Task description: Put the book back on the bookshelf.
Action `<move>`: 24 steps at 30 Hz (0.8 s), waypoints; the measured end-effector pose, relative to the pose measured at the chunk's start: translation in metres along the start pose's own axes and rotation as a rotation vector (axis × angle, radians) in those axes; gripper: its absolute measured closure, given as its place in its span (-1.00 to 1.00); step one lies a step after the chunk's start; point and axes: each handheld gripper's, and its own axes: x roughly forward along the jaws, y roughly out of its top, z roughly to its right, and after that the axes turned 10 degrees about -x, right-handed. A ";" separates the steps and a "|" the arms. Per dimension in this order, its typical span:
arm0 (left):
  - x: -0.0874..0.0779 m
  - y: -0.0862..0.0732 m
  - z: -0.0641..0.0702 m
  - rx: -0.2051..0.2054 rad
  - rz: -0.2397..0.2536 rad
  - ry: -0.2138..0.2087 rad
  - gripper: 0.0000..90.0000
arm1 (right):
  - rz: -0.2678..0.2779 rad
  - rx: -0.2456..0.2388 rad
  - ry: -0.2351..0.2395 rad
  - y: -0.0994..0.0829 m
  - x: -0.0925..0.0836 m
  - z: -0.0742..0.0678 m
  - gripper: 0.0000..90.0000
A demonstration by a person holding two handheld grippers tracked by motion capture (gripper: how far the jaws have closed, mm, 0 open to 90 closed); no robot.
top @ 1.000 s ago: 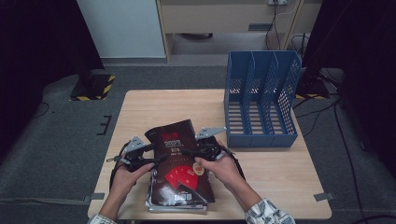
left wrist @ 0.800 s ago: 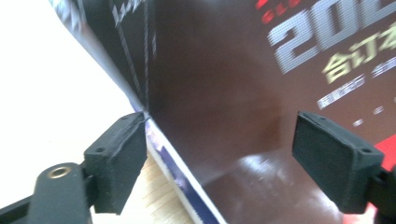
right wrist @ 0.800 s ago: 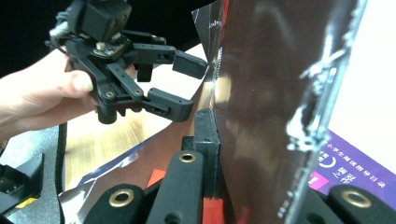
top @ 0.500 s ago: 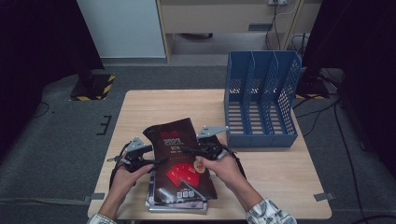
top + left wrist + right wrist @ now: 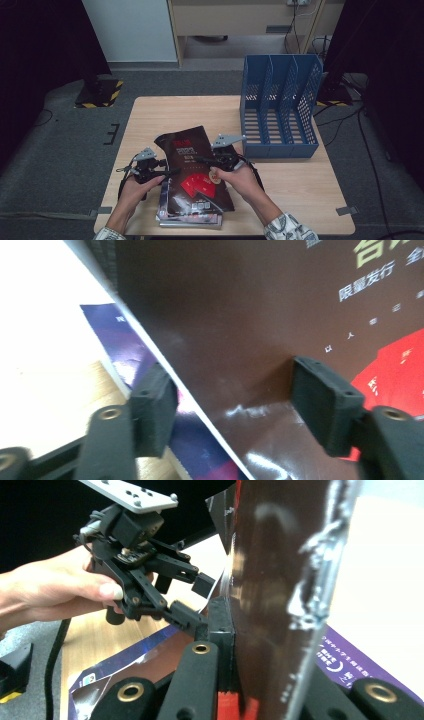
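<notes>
1. the left gripper [image 5: 167, 172], black with a grey three-cornered plate on top, points rightward from the left hand [image 5: 137, 184]; its jaws have just been closing, one above and one below a page edge, neither pad pressing.
2. the right gripper [image 5: 200, 161], built alike, points leftward from the right hand [image 5: 240, 178], jaws clamped tight.
3. both forearms enter from the bottom edge.

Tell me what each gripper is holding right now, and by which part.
The right gripper is clamped on the dark magazine at its right edge. The left gripper straddles its left edge, jaws just closing, pads not yet pressing.
</notes>
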 end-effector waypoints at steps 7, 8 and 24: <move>-0.006 0.002 0.000 -0.035 0.003 0.030 0.33 | 0.010 0.000 0.012 -0.002 -0.003 0.001 0.93; -0.006 0.002 0.000 -0.033 -0.001 0.039 0.38 | 0.009 -0.002 0.012 -0.002 -0.003 0.001 0.93; -0.014 0.011 0.014 0.051 0.061 0.130 0.91 | 0.016 0.012 -0.023 -0.006 -0.011 0.010 0.88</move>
